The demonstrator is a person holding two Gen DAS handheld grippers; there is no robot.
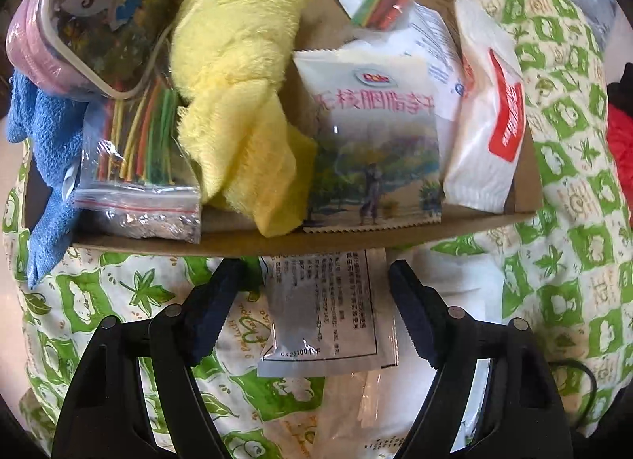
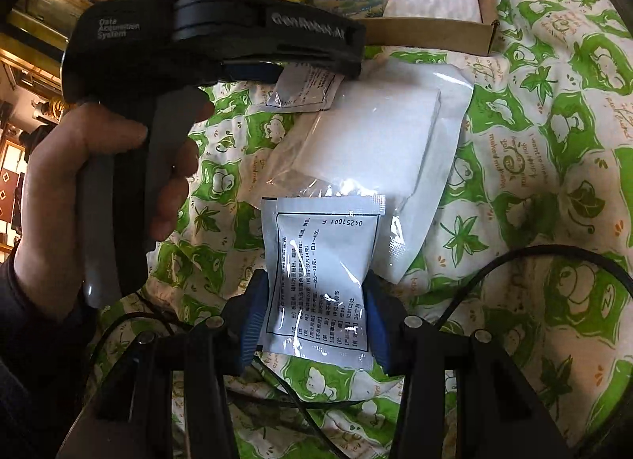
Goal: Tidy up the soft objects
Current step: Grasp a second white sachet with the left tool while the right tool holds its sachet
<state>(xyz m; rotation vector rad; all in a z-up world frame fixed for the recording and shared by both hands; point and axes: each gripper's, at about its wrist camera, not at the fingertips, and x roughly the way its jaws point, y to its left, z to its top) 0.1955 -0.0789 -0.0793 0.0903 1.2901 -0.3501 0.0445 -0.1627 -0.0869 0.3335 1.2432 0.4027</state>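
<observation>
The right claw (image 2: 312, 324) pinches a white medicine sachet (image 2: 320, 281) by its sides, held above the green leaf-print bedspread (image 2: 534, 142). Just beyond lies a clear bag with a white pad (image 2: 379, 142), not yet put away. The left claw (image 1: 312, 308) hangs spread and empty before the cardboard box (image 1: 356, 239). The box already holds a yellow towel (image 1: 233, 103), a Dole snack pouch (image 1: 372, 142) and a tissue pack (image 1: 486, 134); by my reckoning, most is sorted.

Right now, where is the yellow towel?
In the left wrist view, the yellow towel lies inside the cardboard box, between the zip bag and the Dole packet.
</observation>
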